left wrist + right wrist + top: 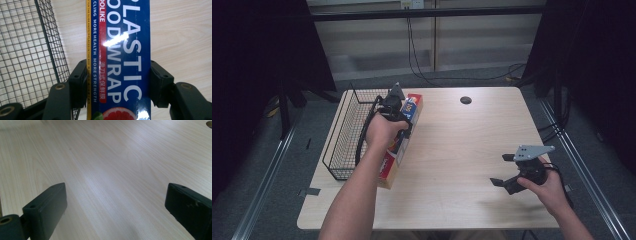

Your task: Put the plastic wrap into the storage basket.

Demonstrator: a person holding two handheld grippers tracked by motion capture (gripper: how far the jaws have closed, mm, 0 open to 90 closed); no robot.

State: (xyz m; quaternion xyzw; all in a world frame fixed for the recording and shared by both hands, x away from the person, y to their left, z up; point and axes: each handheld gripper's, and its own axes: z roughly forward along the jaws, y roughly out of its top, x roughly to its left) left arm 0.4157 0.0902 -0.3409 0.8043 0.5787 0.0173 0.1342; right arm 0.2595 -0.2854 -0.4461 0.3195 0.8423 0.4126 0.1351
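**Plastic wrap box gripped beside the wire basket**

Nearest me, my right gripper (504,170) hangs low over the bare front right of the table (452,150), its jaws spread wide with nothing between them; in the right gripper view there is just pale wood grain ahead of the two black pads. Farther out on the left, my left gripper (404,122) has its jaws clamped on the long sides of the plastic wrap box (120,57); the left gripper view has both pads pressed flat against the blue carton, about midway along its length. The box lies lengthwise just beside the wire basket (343,135), its near end toward the table's front edge, its far end level with the basket's back corner; whether it has cleared the tabletop I cannot tell. I judge the pick-up to be the step in hand, the basket the likely destination; the next move calls for raising the box above the basket's rim, carrying it sideways over the mesh, keeping it level so neither end snags the wire.
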